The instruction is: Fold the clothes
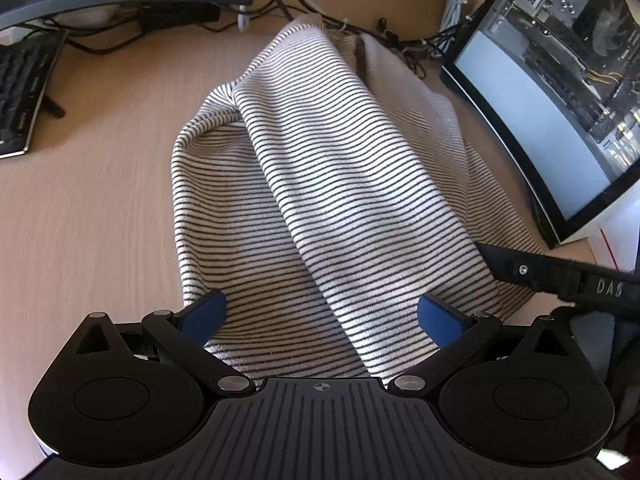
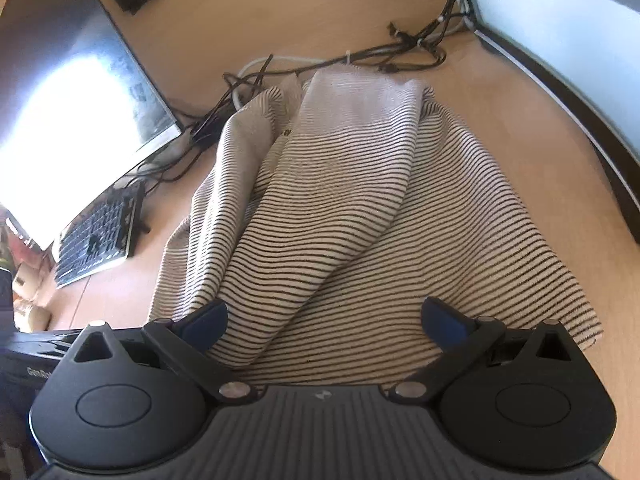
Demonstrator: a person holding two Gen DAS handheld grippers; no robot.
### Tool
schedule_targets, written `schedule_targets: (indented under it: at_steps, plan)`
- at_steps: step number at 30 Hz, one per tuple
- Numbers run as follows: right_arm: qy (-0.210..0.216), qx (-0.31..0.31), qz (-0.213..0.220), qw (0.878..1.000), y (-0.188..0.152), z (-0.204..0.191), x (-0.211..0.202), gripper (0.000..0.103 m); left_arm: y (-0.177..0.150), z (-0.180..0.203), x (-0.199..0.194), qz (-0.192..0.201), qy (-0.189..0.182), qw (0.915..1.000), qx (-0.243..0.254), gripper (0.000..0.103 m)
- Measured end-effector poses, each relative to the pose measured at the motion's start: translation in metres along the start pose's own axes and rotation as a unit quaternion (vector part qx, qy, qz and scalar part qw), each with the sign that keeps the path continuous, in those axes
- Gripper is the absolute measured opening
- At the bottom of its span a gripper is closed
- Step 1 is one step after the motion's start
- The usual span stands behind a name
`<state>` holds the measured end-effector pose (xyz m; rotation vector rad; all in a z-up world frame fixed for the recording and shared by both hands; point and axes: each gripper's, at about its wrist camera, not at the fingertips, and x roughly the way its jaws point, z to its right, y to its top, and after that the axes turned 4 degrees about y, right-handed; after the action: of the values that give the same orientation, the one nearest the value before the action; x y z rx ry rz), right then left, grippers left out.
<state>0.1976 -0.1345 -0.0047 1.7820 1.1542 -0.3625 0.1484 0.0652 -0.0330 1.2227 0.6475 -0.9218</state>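
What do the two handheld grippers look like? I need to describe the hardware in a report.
Both match: the left gripper and right gripper have matte black bodies with ribbed centre plates, round side housings, silver pivot pins and blue finger pads. Each plate carries a small centre emblem. No cables or sleeves show.

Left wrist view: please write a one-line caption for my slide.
Open left gripper above a striped garment on a wooden desk, between keyboard and monitor.

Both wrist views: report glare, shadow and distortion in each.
Left wrist view: sunlight falls in patches on the striped garment, a shadow band lies left of its central ridge, and the fisheye curves the monitor. Right wrist view: the left monitor is blown out white by glare, and the keyboard looks soft.
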Motion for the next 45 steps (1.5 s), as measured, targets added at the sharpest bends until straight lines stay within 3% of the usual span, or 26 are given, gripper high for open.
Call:
schedule_targets:
  at_steps: [3, 6, 8, 11, 14, 16, 19, 24, 27, 31, 34, 38, 41, 43, 45]
  plan:
    - [0.008, -0.022, -0.023, 0.999, 0.004, -0.001, 0.0, 0.103, 0.001, -0.002, -0.005, 0.01, 0.004, 0.9998, -0.018, 0.101]
    - [0.007, -0.055, -0.044, 0.998, 0.007, -0.004, 0.002, 0.103, 0.008, -0.004, -0.013, 0.031, -0.008, 0.9991, -0.028, 0.081]
    - [-0.012, -0.063, -0.041, 0.997, 0.011, -0.009, -0.001, 0.103, 0.015, -0.004, -0.014, 0.034, -0.023, 0.9989, -0.022, 0.082]
    - [-0.053, -0.065, 0.05, 0.995, 0.025, -0.014, -0.014, 0.103, 0.024, -0.004, -0.009, 0.031, -0.049, 0.9983, -0.008, 0.089]
    - [-0.041, -0.028, 0.063, 0.997, 0.041, 0.0, 0.001, 0.103, 0.036, -0.003, 0.01, 0.041, -0.048, 0.9979, 0.015, 0.09]
    - [-0.039, -0.007, 0.045, 0.998, 0.042, 0.008, 0.017, 0.103, 0.042, -0.01, 0.026, 0.01, -0.06, 0.9981, 0.005, 0.095]
    - [-0.041, 0.007, 0.025, 0.999, 0.033, 0.011, 0.028, 0.103, 0.037, -0.015, 0.023, 0.001, -0.081, 0.9967, 0.002, 0.096]
    - [-0.028, -0.042, -0.013, 0.999, -0.01, 0.007, 0.005, 0.103, 0.005, -0.011, 0.001, -0.037, -0.103, 0.994, 0.004, 0.099]
    - [-0.014, -0.03, -0.019, 0.999, -0.036, 0.01, -0.019, 0.103, -0.016, -0.011, -0.012, -0.061, -0.133, 0.9891, -0.019, 0.1]
    - [0.016, 0.0, -0.018, 1.0, -0.062, 0.017, -0.042, 0.103, -0.003, -0.017, -0.002, -0.038, -0.142, 0.9847, -0.093, 0.099]
    - [0.012, -0.013, -0.03, 0.999, -0.058, 0.013, -0.039, 0.103, 0.01, -0.01, 0.015, -0.042, -0.162, 0.9793, -0.114, 0.097]
    - [-0.013, -0.017, -0.021, 1.0, -0.046, 0.005, -0.043, 0.103, 0.024, -0.001, 0.027, -0.066, -0.162, 0.9794, -0.101, 0.081]
    - [-0.06, -0.042, 0.035, 0.997, -0.024, 0.002, -0.046, 0.103, 0.029, 0.001, 0.033, -0.062, -0.142, 0.9836, -0.092, 0.059]
    - [-0.096, -0.06, 0.061, 0.992, -0.008, 0.002, -0.039, 0.097, 0.03, 0.004, 0.032, -0.056, -0.121, 0.9881, -0.077, 0.026]
    - [-0.119, -0.062, 0.061, 0.989, 0.004, 0.002, -0.022, 0.085, 0.03, 0.003, 0.029, -0.046, -0.108, 0.9908, -0.067, 0.022]
